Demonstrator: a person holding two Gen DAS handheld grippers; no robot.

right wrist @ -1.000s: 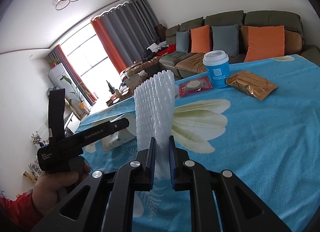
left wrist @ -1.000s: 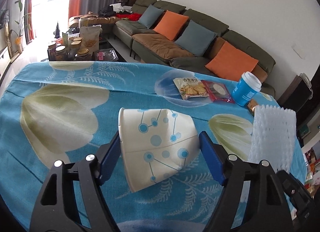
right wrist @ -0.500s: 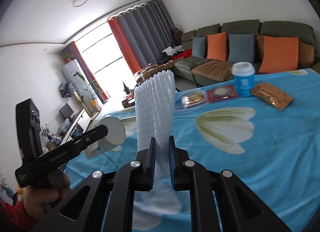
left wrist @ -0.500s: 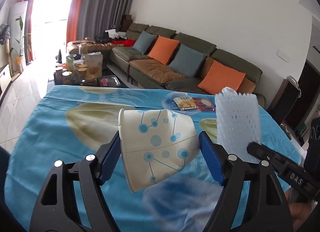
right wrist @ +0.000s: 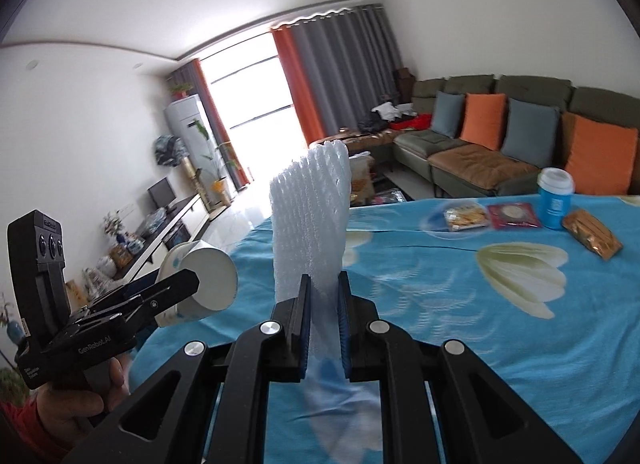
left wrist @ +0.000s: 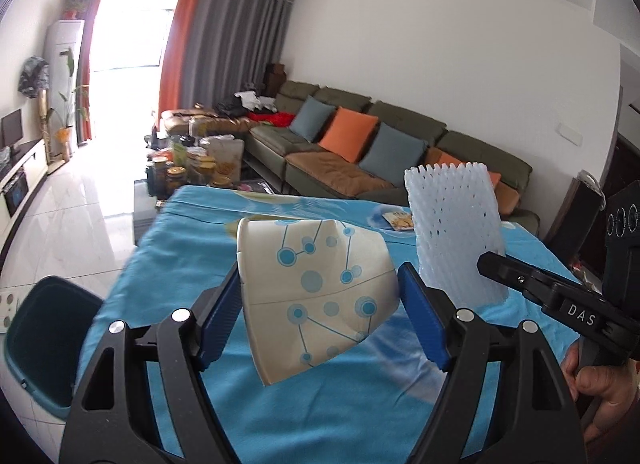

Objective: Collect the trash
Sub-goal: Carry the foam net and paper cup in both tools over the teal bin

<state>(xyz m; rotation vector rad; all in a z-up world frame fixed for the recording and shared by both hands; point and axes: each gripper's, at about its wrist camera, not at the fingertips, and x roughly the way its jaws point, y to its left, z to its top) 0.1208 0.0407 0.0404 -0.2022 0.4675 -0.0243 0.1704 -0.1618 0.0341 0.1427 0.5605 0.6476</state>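
My left gripper (left wrist: 320,296) is shut on a crumpled white paper cup (left wrist: 316,292) with blue dots, held on its side above the table's left edge. My right gripper (right wrist: 323,304) is shut on a white foam net sleeve (right wrist: 310,224) that stands upright between its pads. The right wrist view shows the left gripper (right wrist: 176,292) with the paper cup (right wrist: 208,284) at the left. In the left wrist view the foam net sleeve (left wrist: 456,232) rises at the right. A dark teal bin (left wrist: 44,340) stands on the floor at the lower left.
On the blue flowered tablecloth (right wrist: 480,324) lie a cracker packet (right wrist: 466,216), a red packet (right wrist: 516,216), a blue lidded cup (right wrist: 555,198) and a gold wrapper (right wrist: 592,234). A green sofa (left wrist: 360,152) with cushions lines the far wall. A cluttered low table (left wrist: 196,168) stands beyond.
Both grippers have risen and pulled back and left from the table's middle with their loads. The floor and the teal bin have come into the left wrist view.
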